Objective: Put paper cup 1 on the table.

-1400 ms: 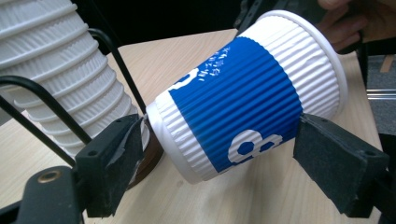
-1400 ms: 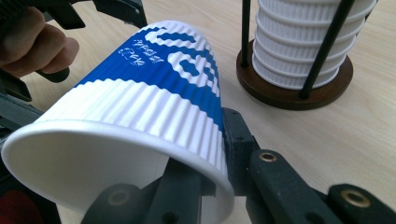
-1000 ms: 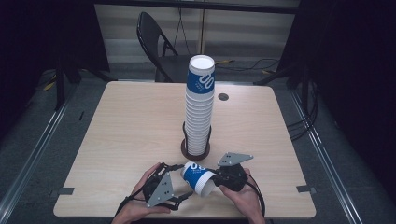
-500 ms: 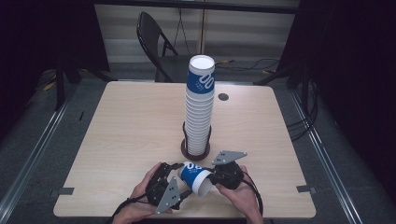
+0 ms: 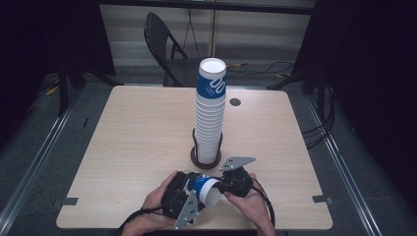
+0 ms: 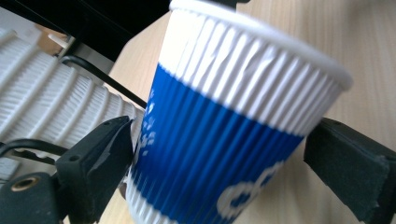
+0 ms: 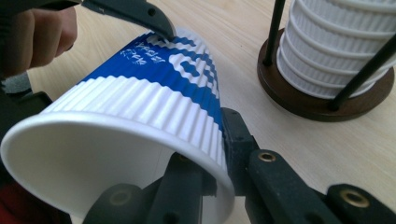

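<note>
A blue-and-white ribbed paper cup lies on its side between the two tools at the near edge of the pale wooden bench. White lettering runs across its blue band, too tilted and blurred to read. In the right gripper view its open mouth faces the camera and looks empty.

The right hand-held gripper pinches the cup's rim, one jaw inside the mouth and one outside against the ribbed wall. The left hand-held gripper straddles the cup's blue band; its jaws sit close at either side, but I cannot tell whether they press it.

Just behind, a tall stack of matching paper cups stands in a round dark wooden holder with black wire uprights.
</note>
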